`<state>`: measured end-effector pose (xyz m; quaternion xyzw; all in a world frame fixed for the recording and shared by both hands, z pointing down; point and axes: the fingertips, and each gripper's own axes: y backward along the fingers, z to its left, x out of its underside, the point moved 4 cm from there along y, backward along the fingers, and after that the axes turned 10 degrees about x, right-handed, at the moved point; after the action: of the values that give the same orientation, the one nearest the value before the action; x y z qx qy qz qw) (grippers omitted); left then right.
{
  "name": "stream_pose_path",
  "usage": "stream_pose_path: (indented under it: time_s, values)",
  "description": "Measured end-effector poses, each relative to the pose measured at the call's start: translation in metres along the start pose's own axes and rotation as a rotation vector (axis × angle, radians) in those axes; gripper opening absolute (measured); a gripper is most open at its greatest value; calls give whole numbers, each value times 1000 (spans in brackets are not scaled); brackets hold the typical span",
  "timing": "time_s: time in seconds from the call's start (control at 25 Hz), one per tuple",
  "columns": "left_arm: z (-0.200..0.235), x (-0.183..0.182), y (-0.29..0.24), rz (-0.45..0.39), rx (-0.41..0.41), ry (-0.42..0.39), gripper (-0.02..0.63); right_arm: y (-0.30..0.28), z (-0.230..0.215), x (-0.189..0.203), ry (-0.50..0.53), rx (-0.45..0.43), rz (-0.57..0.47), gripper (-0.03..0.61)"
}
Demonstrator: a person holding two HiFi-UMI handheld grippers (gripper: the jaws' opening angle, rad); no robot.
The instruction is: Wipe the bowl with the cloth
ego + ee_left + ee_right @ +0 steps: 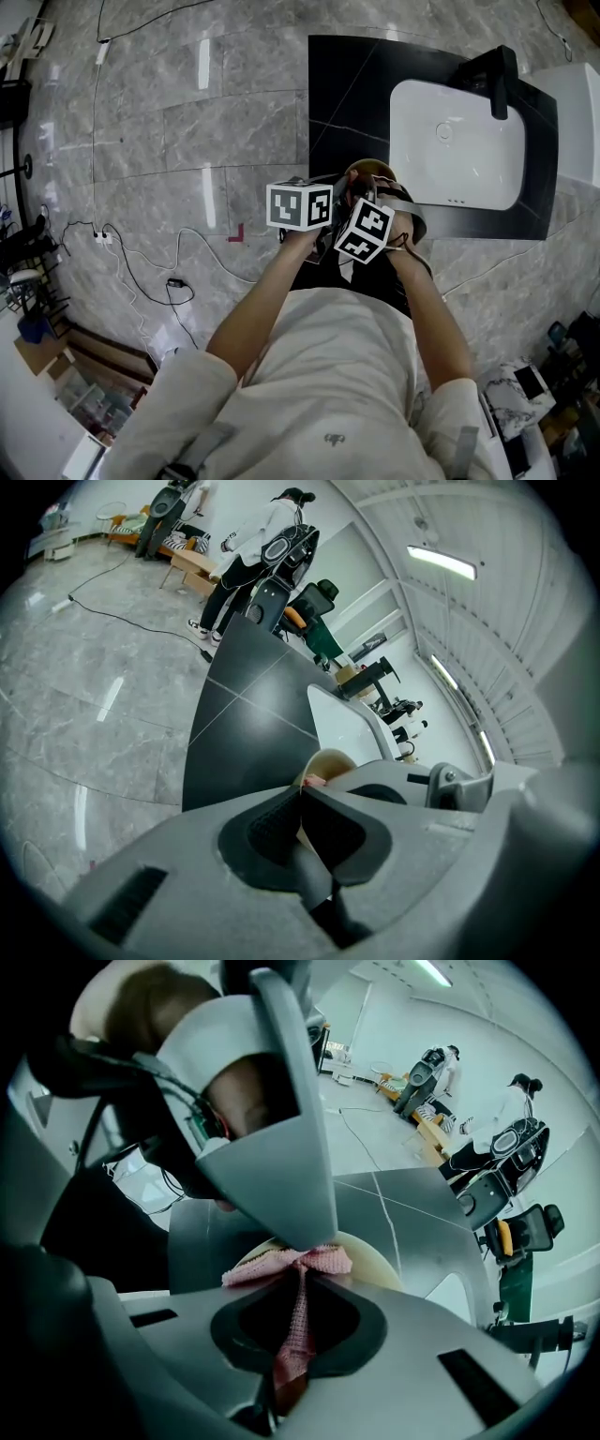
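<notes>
1. The bowl [328, 761] is cream, thin-walled and round. It is held up in front of the person's chest. In the head view it shows against the near edge of the counter [347, 84], just left of the sink [459, 150].
2. The left gripper [300, 794] has its jaws drawn together on the bowl's rim, with the thin wall pinched between the dark pads.
3. The cloth [300, 1265] is pink with a fine woven texture. It is bunched into a bow shape lying against the bowl's rim.
4. The right gripper [298, 1283] is clamped on the cloth. A narrow strip of cloth runs down between its closed pads.
5. In the left gripper view only a small pink scrap of cloth peeks out at the rim.
6. The counter is black, the sink is white, and a black tap [497, 80] stands at the far side of the sink.
7. The floor [187, 122] is grey marble, and cables [141, 272] trail across it to the left.
8. People [253, 546] stand far off in the room.
9. In the head view the two marker cubes and both gripper bodies cover most of the bowl, leaving only a brownish arc.
10. In the right gripper view the left gripper's grey body blocks the upper middle of the picture, so only part of the bowl shows beneath it.
</notes>
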<state>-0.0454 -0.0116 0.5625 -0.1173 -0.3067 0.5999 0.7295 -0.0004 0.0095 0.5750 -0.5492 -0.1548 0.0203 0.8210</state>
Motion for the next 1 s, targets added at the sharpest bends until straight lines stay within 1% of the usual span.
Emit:
stream_pose_path:
  time_s: [0.08,0.16,0.24,0.44,0.64,0.72,0.8,0.88,0.92,1.0]
  values:
    - [0,1,0,-3,-1,7,17,1,-1,0,-33,-1,-7,15]
    - [1,1,0,-2,0,9,17,3,-6,-2,-108,14,-24,15]
    - [1,0,1,0,5,9,17,5,-15,-3,-176,53,-50,15]
    - [1,-3,2,1,16,9,17,8,-39,-3,-274,155,-98,15]
    - [3,-5,6,-14,9,18,17,15,-62,9,-311,274,-73,15]
    - [4,-5,6,-16,11,20,17,19,-66,14,-327,296,-63,15]
    - [3,-5,6,-13,14,18,17,20,-67,17,-337,295,-60,15]
    - [2,-5,5,-8,14,12,17,17,-64,17,-334,275,-58,15]
    - [1,-4,4,-4,14,9,17,14,-60,16,-327,253,-58,15]
    - [0,-2,3,5,17,3,17,9,-47,10,-308,181,-65,15]
